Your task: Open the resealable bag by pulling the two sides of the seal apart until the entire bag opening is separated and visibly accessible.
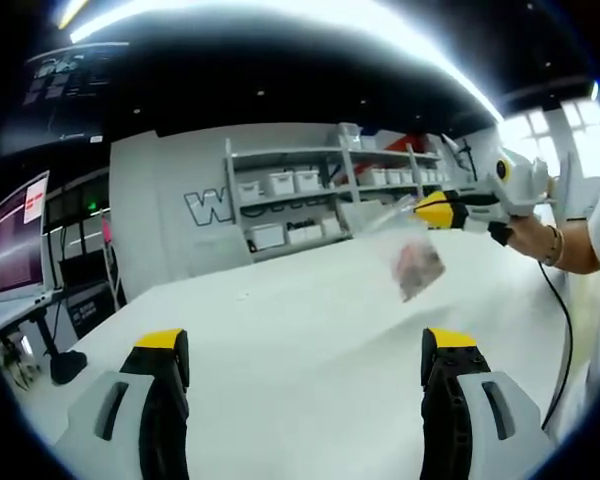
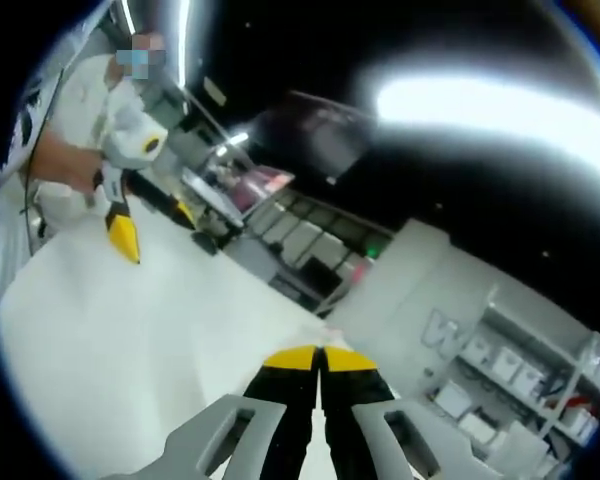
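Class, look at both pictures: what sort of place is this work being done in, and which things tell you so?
Probably a lab or workshop: a long white table, metal shelving stacked with white storage bins, and a computer monitor at the side.

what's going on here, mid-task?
A person is working with two handheld grippers over a white table. The right gripper holds a clear resealable bag up by its top edge, jaws shut on it, something reddish inside. The left gripper hangs open, apart from the bag. The seal does not look pulled apart yet.
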### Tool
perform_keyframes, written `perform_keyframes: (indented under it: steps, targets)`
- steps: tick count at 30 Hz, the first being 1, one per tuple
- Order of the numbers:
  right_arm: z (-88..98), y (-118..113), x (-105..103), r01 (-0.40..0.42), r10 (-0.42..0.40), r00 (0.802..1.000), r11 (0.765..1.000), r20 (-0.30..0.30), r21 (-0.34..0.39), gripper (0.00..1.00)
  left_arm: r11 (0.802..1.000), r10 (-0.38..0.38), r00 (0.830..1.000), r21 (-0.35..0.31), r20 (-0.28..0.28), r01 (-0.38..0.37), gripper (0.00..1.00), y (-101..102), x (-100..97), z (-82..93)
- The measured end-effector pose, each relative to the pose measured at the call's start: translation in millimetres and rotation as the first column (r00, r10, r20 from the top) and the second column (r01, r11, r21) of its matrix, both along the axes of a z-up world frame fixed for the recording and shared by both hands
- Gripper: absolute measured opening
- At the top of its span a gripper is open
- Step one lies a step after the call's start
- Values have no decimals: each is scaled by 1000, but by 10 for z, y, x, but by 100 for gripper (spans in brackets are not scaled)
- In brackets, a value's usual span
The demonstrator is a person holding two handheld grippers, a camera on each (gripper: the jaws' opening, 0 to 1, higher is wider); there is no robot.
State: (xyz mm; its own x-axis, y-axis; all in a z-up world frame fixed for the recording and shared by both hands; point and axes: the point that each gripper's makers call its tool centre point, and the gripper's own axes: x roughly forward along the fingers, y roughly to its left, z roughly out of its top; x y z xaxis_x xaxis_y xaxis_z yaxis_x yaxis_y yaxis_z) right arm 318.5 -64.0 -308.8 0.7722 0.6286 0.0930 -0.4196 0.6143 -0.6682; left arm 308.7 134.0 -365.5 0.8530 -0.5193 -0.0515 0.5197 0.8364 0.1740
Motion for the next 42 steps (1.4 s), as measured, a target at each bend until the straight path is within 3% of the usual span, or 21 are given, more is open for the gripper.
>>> perform_keyframes:
  steps: [27, 42]
  targets:
    - [-37, -9, -395, -20, 20, 1000, 999, -1, 28, 0, 1000, -20, 1000, 14, -3, 20, 95, -84, -31, -11]
    - [-152, -63, -462, -3, 3, 1000, 1000, -6, 6, 0, 1000, -24, 1000, 20, -4, 24, 94, -112, -83, -30]
